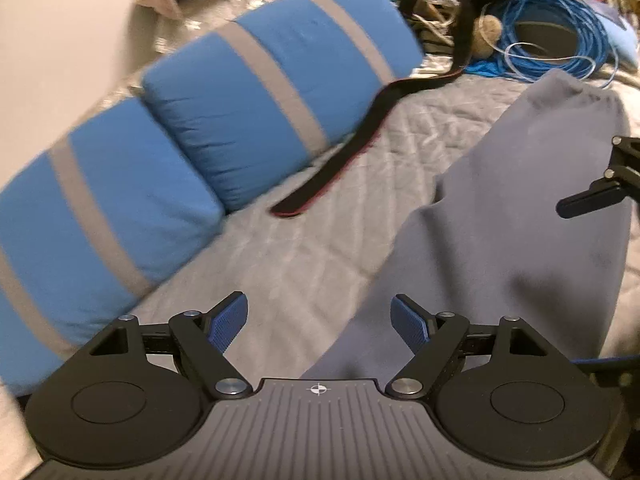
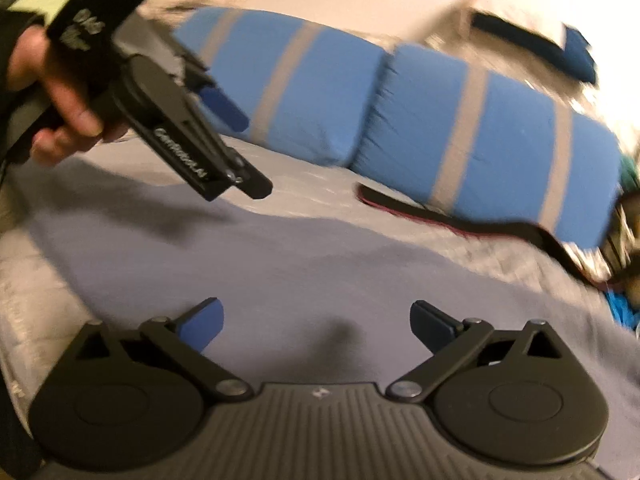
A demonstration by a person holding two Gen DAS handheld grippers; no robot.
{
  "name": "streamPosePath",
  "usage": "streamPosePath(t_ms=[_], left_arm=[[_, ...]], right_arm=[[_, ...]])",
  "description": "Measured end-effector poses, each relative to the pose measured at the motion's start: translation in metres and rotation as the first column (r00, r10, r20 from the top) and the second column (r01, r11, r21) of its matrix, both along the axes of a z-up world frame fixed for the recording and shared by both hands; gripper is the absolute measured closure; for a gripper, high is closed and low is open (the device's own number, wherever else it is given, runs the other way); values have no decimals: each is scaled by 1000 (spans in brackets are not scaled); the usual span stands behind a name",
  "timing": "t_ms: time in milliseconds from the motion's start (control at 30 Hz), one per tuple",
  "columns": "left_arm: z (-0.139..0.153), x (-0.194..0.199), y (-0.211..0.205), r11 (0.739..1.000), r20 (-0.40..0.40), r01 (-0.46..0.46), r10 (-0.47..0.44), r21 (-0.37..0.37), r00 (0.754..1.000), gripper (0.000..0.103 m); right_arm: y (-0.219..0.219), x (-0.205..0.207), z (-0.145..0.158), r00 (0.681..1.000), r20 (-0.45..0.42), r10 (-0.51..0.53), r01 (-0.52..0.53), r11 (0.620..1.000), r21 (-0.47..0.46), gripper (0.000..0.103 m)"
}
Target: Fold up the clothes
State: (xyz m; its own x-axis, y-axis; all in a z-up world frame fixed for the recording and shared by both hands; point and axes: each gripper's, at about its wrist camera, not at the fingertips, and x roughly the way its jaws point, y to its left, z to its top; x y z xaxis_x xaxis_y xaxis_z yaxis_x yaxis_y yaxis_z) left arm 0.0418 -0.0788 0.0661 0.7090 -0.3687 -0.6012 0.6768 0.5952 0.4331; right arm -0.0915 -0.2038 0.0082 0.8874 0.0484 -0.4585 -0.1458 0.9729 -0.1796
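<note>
left claw (image 1: 319,322): wide open, empty | right claw (image 2: 318,326): wide open, empty | grey garment (image 2: 280,264): flat on bed beneath both

The black left gripper with blue ribbed pads (image 1: 319,322) points forward and downward, its jaws standing wide apart with nothing between them. The matching black right gripper with blue pads (image 2: 317,326) is likewise angled downward, its two fingers spread wide and gripping nothing. From the right wrist view, the person's bare left hand (image 2: 60,96) is seen at upper left, its fingers wrapped around the handle of the left gripper, a dark sleeve at the wrist. In the left wrist view, one black fingertip of the right gripper (image 1: 588,200) juts in from the right edge.
</note>
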Motion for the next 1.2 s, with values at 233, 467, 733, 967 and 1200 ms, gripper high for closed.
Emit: streamPosePath(t_ms=[233, 467, 733, 967, 1200], left_arm=[[-12, 34, -42, 993, -132, 37, -51, -108, 990, 25], [-27, 82, -62, 976, -360, -21, -60, -217, 931, 26], [-50, 128, -50, 929, -666, -176, -93, -325, 740, 60], [-30, 111, -46, 917, -601, -98, -170, -387, 781, 97], [-7, 70, -43, 890, -497, 113, -348, -442, 794, 98]], right_arm=[[-23, 23, -9, 997, -43, -67, 68, 997, 44, 0], [-39, 34, -20, 993, -70, -95, 101, 992, 74, 0], [-43, 36, -22, 991, -86, -99, 107, 990, 92, 0], [-42, 39, -25, 991, -90, -98, 105, 991, 82, 0], [-40, 39, -25, 991, -95, -99, 107, 991, 82, 0]])
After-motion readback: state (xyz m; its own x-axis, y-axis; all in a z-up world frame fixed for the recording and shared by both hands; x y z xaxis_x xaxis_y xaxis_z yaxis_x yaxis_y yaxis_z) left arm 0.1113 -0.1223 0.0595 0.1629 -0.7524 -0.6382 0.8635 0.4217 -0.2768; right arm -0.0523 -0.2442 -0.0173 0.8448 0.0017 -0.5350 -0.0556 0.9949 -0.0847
